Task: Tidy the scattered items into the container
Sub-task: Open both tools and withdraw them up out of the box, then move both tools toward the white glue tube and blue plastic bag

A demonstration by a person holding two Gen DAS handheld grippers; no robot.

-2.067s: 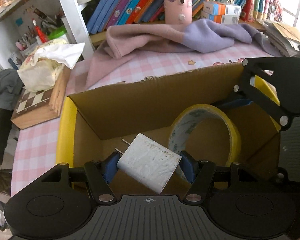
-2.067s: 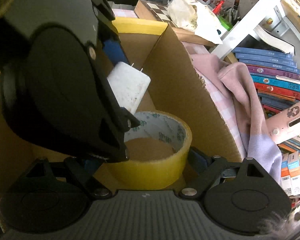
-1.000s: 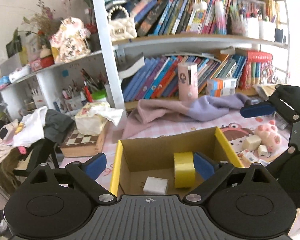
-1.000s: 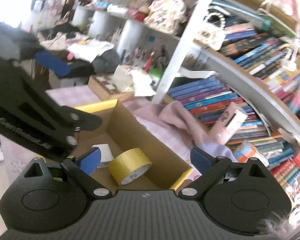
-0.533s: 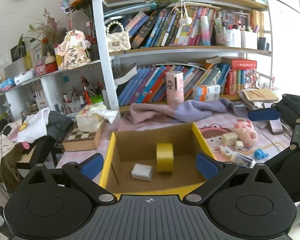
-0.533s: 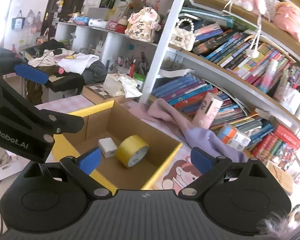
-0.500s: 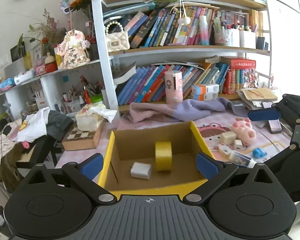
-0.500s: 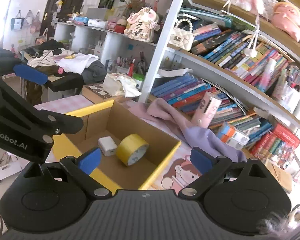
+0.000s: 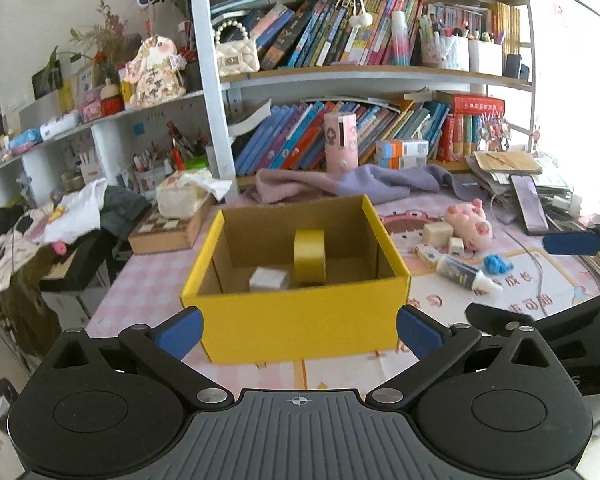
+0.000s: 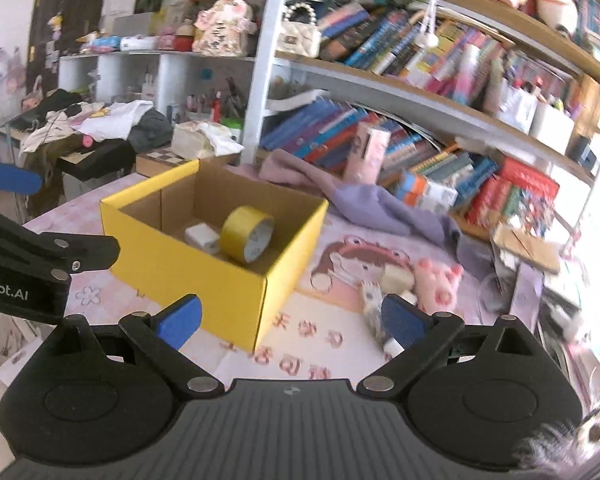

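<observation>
- At the left of the left wrist view, a chessboard box (image 9: pixel 168 232) with a tissue pack (image 9: pixel 182 196) on it stands just beside the yellow box (image 9: pixel 300 316), at its left side.
- The left gripper (image 9: pixel 298 326) has its jaws spread wide, and they have just been opening further; nothing is between its blue pads. A moment ago it held the white charger over the box, so this item is delivered.
- In the middle of this view the yellow box is now seen whole, with its front wall facing the camera. Earlier the camera looked down into it, so the hand has pulled away.
- Inside lie the white charger (image 9: pixel 269 279) and, touching it on the right, the yellow tape roll (image 9: pixel 309 256), standing on its edge. Two items are tidied.
- At the right of this view the items still outside lie on the pink mat (image 9: pixel 532 280): a pink pig toy (image 9: pixel 468 222), a beige block (image 9: pixel 437 233), a white tube (image 9: pixel 466 274) and a small blue thing (image 9: pixel 497 264). I judge one of these is the next target.
- The right gripper (image 10: pixel 292 320) is also open and empty; two seconds ago it carried the tape.
- The right wrist view shows the open face of the tape roll (image 10: pixel 247 238), which the left view shows only edge-on. Its lower right is blurred, and the blue thing I cannot find there.
</observation>
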